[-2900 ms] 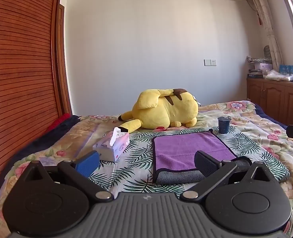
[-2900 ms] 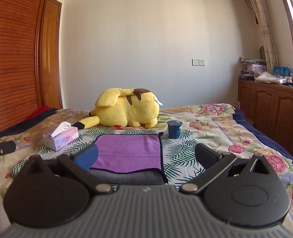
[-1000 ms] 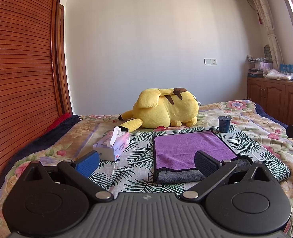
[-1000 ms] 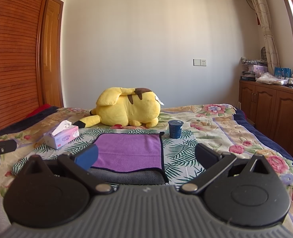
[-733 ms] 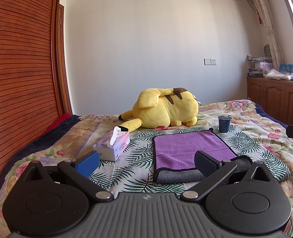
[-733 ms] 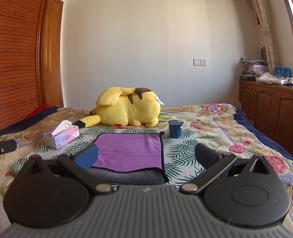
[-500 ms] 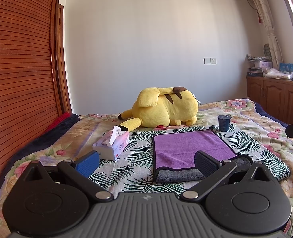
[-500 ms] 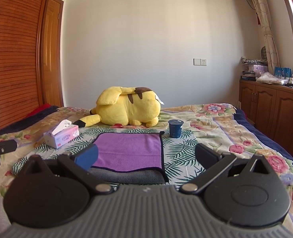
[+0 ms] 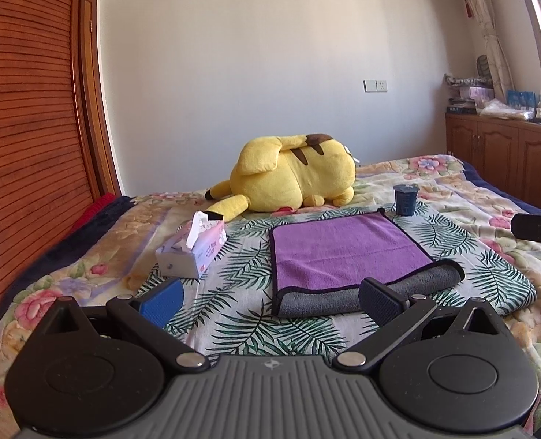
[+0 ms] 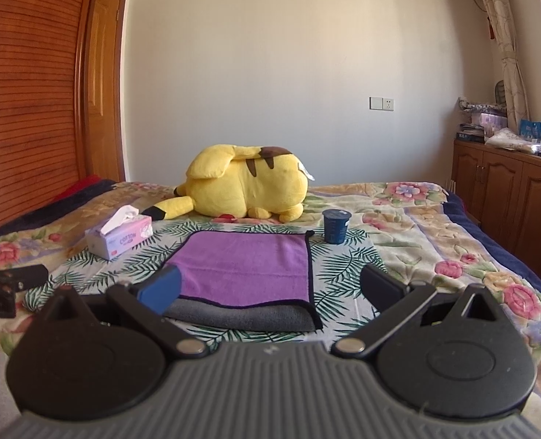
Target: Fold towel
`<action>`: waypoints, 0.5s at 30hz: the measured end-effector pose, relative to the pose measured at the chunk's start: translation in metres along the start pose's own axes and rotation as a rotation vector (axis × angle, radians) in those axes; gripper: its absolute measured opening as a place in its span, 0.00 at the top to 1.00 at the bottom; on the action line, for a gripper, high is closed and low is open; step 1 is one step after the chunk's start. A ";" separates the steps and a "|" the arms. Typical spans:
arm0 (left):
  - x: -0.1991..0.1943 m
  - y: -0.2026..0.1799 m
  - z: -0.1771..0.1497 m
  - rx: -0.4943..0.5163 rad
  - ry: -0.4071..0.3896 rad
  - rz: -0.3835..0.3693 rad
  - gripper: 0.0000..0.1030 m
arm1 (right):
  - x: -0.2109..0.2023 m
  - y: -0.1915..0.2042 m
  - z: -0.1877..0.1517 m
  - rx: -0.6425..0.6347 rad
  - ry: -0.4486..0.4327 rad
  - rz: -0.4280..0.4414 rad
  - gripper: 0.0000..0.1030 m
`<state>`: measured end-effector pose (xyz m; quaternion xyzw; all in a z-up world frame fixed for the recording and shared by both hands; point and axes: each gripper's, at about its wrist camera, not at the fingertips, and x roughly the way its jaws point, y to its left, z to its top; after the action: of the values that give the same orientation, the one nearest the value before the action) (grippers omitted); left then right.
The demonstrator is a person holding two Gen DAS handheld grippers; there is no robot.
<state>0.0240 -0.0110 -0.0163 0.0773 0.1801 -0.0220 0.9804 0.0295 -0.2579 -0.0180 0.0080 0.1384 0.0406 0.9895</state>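
A purple towel with a grey underside (image 9: pixel 347 252) lies folded on the leaf-patterned cloth on the bed, its rounded grey fold edge nearest me. It also shows in the right wrist view (image 10: pixel 248 267). My left gripper (image 9: pixel 270 298) is open and empty, held above the bed just short of the towel's near edge, toward its left. My right gripper (image 10: pixel 268 287) is open and empty, just short of the towel's near edge, toward its right. The right gripper's tip shows at the right edge of the left view (image 9: pixel 537 228).
A tissue box (image 9: pixel 193 248) sits left of the towel. A dark blue cup (image 9: pixel 405 199) stands at the towel's far right corner. A yellow plush toy (image 9: pixel 292 179) lies behind it. Wooden cabinets (image 10: pixel 508 197) line the right wall, a slatted wardrobe (image 9: pixel 29 139) the left.
Both grippers have risen and tilted slightly, so the scene sits a little lower in each view. The towel lies as before and both grippers stay open.
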 end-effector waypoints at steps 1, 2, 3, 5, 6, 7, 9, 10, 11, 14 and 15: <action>0.003 0.000 0.000 0.002 0.007 0.000 0.16 | 0.002 0.000 0.000 -0.002 0.001 0.003 0.00; 0.005 -0.001 -0.001 0.005 0.013 -0.001 0.16 | 0.003 0.000 0.000 -0.004 0.001 0.008 0.00; 0.008 -0.001 -0.001 0.008 0.018 -0.001 0.16 | 0.005 0.001 0.000 -0.005 0.000 0.013 0.00; 0.013 -0.002 -0.001 0.017 0.032 -0.004 0.16 | 0.010 0.000 0.001 -0.005 0.002 0.020 0.00; 0.015 -0.003 -0.001 0.022 0.038 -0.007 0.16 | 0.012 -0.001 0.001 -0.005 0.005 0.024 0.00; 0.018 -0.004 -0.001 0.029 0.045 -0.009 0.16 | 0.016 -0.001 0.001 -0.006 0.011 0.026 0.00; 0.024 -0.004 0.000 0.035 0.056 -0.013 0.16 | 0.023 -0.002 0.001 -0.008 0.031 0.030 0.00; 0.027 -0.004 0.000 0.033 0.063 -0.015 0.16 | 0.026 -0.002 0.000 -0.011 0.041 0.030 0.00; 0.031 -0.003 0.001 0.029 0.071 -0.017 0.16 | 0.030 -0.003 0.000 -0.013 0.051 0.029 0.00; 0.041 -0.001 0.001 0.007 0.089 -0.025 0.16 | 0.041 -0.006 -0.002 -0.010 0.083 0.035 0.00; 0.044 0.000 0.001 0.002 0.095 -0.026 0.16 | 0.044 -0.007 -0.003 -0.007 0.095 0.035 0.00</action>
<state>0.0660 -0.0121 -0.0312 0.0771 0.2276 -0.0314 0.9702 0.0717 -0.2610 -0.0330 0.0050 0.1848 0.0589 0.9810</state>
